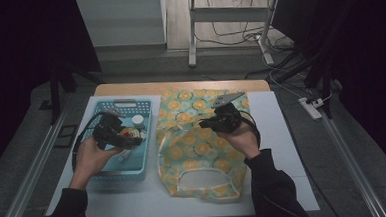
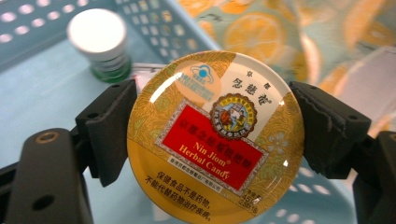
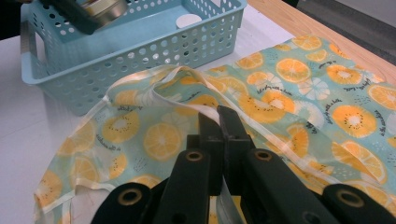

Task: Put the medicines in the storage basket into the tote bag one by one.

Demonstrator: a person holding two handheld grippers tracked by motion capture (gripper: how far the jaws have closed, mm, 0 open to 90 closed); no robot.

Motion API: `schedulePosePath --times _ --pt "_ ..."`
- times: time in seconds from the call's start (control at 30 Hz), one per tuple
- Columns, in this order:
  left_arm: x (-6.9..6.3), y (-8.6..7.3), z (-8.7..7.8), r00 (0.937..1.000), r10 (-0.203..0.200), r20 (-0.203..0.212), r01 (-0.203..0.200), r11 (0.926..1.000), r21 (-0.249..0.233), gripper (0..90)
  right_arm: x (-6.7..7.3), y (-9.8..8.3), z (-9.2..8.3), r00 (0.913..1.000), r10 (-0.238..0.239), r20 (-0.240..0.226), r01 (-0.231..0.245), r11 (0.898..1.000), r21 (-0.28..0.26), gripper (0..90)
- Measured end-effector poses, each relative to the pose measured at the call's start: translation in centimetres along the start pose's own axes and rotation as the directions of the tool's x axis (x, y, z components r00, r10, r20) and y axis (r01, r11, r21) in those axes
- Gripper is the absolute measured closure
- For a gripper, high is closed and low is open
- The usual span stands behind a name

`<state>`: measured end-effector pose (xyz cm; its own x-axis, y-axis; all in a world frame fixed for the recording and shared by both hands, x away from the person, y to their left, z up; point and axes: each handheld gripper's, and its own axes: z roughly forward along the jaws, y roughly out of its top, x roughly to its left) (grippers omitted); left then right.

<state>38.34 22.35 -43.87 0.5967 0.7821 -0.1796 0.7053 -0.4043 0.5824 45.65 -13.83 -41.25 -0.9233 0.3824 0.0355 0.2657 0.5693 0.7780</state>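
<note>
Round candy tin (image 2: pixel 215 140), rigid, glossy and slip-prone, was clamped across its rim by left gripper (image 2: pixel 212 135); right gripper (image 3: pixel 219 122), shut, pinched limp fabric bag (image 3: pixel 299 93).

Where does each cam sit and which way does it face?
High view: above the person's side, facing forward and down on the table; both forearms show.
Left gripper view: rides the left hand-held gripper, jaws clamping the candy tin over the blue basket.
Right gripper view: rides the right hand-held gripper, pinching the orange-print bag.
All share basket and bag.
</note>
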Motion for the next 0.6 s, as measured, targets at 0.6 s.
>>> schedulePosePath --times 0.6 --pt "-6.0 1.2 0.8 0.9838 0.129 0.124 -0.126 0.9915 -0.03 20.5 -0.1 0.0 0.0 1.0 0.004 0.006 -0.004 1.0 -0.004 90.0"
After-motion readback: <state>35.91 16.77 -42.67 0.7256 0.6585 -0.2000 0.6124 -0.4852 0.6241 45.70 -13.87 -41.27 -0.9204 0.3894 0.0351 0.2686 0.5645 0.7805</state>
